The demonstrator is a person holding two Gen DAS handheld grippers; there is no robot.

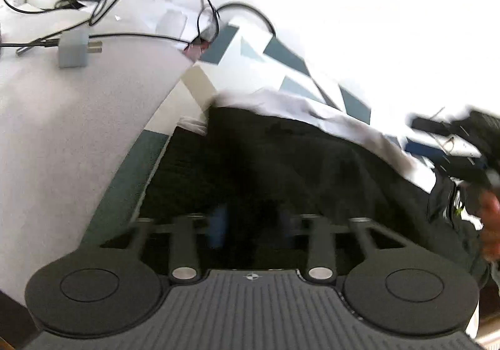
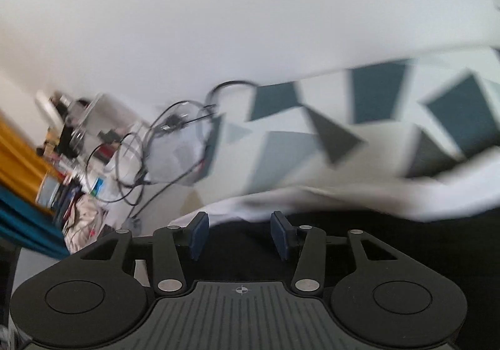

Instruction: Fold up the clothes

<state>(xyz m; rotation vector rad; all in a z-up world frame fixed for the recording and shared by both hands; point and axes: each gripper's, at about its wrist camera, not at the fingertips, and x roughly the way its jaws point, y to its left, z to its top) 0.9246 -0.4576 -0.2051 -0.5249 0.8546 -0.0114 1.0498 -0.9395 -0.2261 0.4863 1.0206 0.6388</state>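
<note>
The left claw [image 1: 250,229] sits closest to its camera, low over a black garment [image 1: 281,168]. Its blue pads [image 1: 218,228] are dim and blurred against the dark cloth; they stand apart, and I cannot tell whether any fabric lies between them. The black garment is spread on a bed, over a white cloth [image 1: 328,118] that shows along its far edge, and both lie on a bedcover [image 1: 281,59] printed with dark blue and grey shapes. To the left is a pale grey surface [image 1: 78,118] carrying a grey plug [image 1: 73,48] and loops of black cable [image 1: 140,35]. At the right edge, blurred, the other tool [image 1: 459,159] and part of a hand [image 1: 492,225] are visible.

From the right wrist camera, the right claw [image 2: 239,235] hovers over the same black garment [image 2: 375,250] with its blue pads [image 2: 198,234] parted and nothing pressed between them. Beyond lie the white cloth [image 2: 343,200], the patterned bedcover [image 2: 312,131], tangled cable [image 2: 156,146] and a cluttered shelf [image 2: 62,146].
</note>
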